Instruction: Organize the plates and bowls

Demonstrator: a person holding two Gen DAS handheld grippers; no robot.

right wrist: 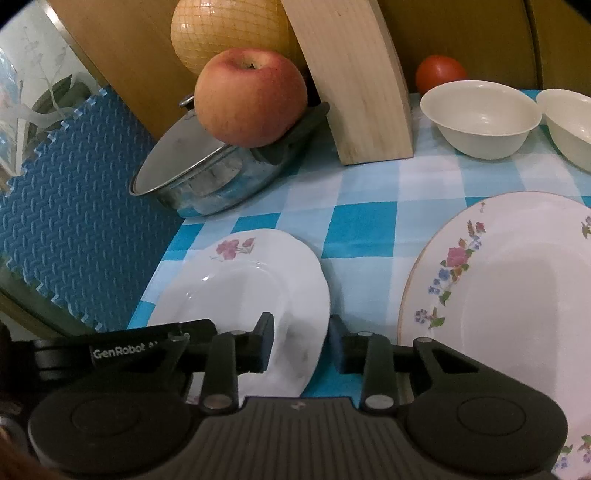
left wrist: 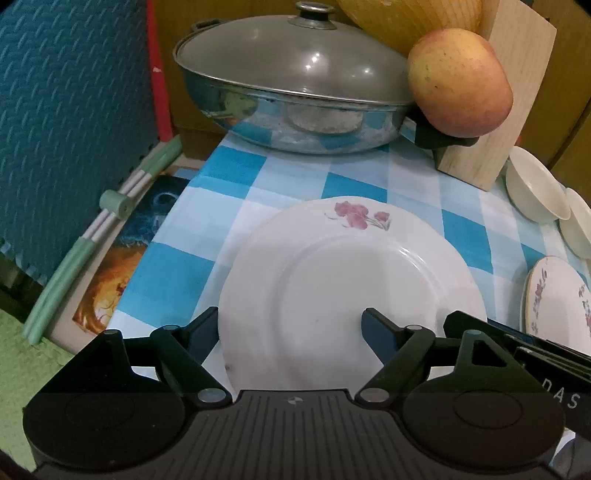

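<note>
A white plate with a pink flower (left wrist: 347,273) lies on the checked cloth; it also shows in the right wrist view (right wrist: 251,288). My left gripper (left wrist: 290,321) is open, its fingers astride the plate's near left rim. My right gripper (right wrist: 301,338) is open, its fingers astride the same plate's right rim. A larger gold-rimmed floral plate (right wrist: 517,295) lies to the right and shows in the left wrist view (left wrist: 554,295). Two cream bowls (right wrist: 480,118) (right wrist: 569,125) stand at the back right.
A lidded steel pan (left wrist: 291,85) stands at the back left with an apple (left wrist: 460,83) by its handle. A wooden block (right wrist: 354,81), a netted pomelo (right wrist: 225,33) and a tomato (right wrist: 439,72) stand behind. A blue foam mat (left wrist: 74,110) borders the table's left edge.
</note>
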